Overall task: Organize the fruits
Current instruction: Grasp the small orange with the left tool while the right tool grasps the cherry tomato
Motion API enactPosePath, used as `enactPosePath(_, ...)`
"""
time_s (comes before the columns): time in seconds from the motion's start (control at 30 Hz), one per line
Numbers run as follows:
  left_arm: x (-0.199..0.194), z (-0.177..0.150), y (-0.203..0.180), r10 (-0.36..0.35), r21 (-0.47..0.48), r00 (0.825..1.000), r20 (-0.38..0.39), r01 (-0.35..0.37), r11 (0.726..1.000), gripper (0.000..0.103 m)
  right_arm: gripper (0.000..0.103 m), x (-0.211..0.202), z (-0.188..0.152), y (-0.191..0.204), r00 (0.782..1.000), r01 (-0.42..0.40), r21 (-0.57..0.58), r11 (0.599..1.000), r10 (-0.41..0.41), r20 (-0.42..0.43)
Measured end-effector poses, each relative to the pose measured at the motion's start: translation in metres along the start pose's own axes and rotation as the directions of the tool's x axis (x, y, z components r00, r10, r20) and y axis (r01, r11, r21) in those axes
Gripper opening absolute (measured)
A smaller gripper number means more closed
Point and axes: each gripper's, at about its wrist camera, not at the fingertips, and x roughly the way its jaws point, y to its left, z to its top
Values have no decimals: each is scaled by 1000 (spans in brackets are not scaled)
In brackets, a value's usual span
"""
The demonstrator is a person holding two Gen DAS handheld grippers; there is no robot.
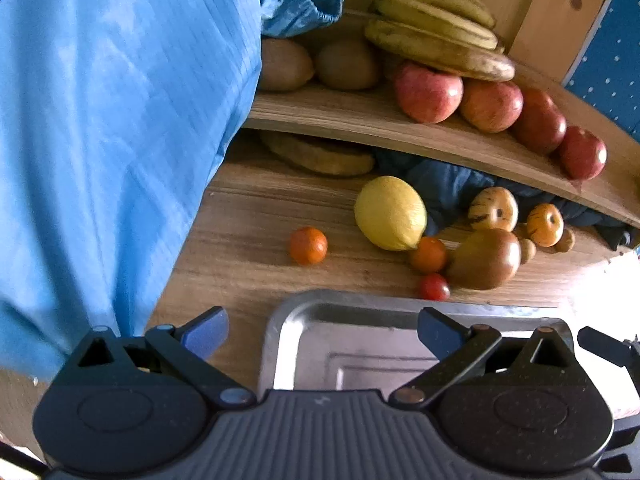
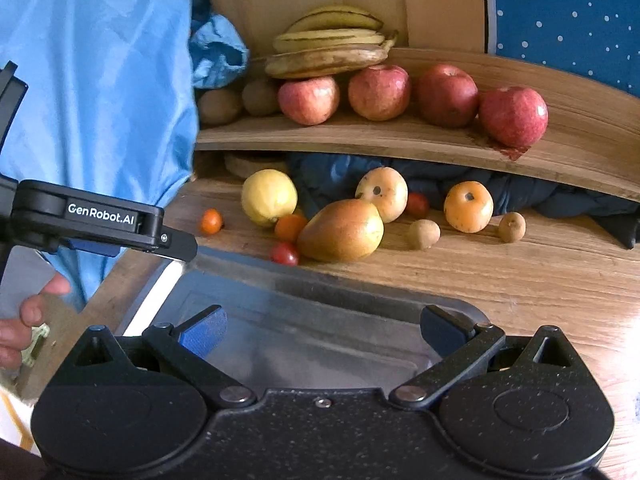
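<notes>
Loose fruit lies on the wooden table: a yellow lemon [image 1: 390, 213] [image 2: 269, 197], a large mango [image 2: 341, 230] [image 1: 485, 259], small orange fruits [image 1: 308, 245] [image 2: 211, 221], a red cherry tomato [image 1: 434, 287] [image 2: 285, 254] and two yellow-orange round fruits [image 2: 468, 207]. An empty metal tray [image 1: 296, 312] [image 2: 248, 280] sits in front of them. My left gripper [image 1: 322, 334] hovers open over the tray's near left part. Also open and holding nothing, my right gripper [image 2: 323, 330] is above the tray.
A wooden shelf [image 2: 400, 138] above the table carries red apples [image 2: 513, 116], kiwis [image 1: 347, 65] and bananas [image 2: 332, 46]. Dark blue cloth [image 2: 520, 196] is bunched under the shelf. A person's blue sleeve [image 1: 112, 120] fills the left; a hand [image 2: 28, 320] shows at the lower left.
</notes>
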Motion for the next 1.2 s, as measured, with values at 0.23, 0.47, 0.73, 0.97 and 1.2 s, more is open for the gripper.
enactPosePath(0.23,30,19,16,-29,56,998,-52,32,998,102,101,27,16,19,998,67,62,996,-66,-14)
enactPosePath(0.47,46,36,24,-69,92,996,-61,74,993,100,88,50,28,32,994,113,135,984,-111,-21)
enactPosePath(0.73,56,46,28,-134,103,988,-72,141,985,86,70,71,36,41,992,113,162,980,-103,-69)
enactPosePath(0.97,61,47,32,-178,94,980,-94,187,978,72,58,83,40,43,988,128,190,973,-110,-105)
enactPosePath(1.2,65,48,33,-209,90,972,-104,219,972,54,54,91,45,42,981,155,200,968,-127,-145)
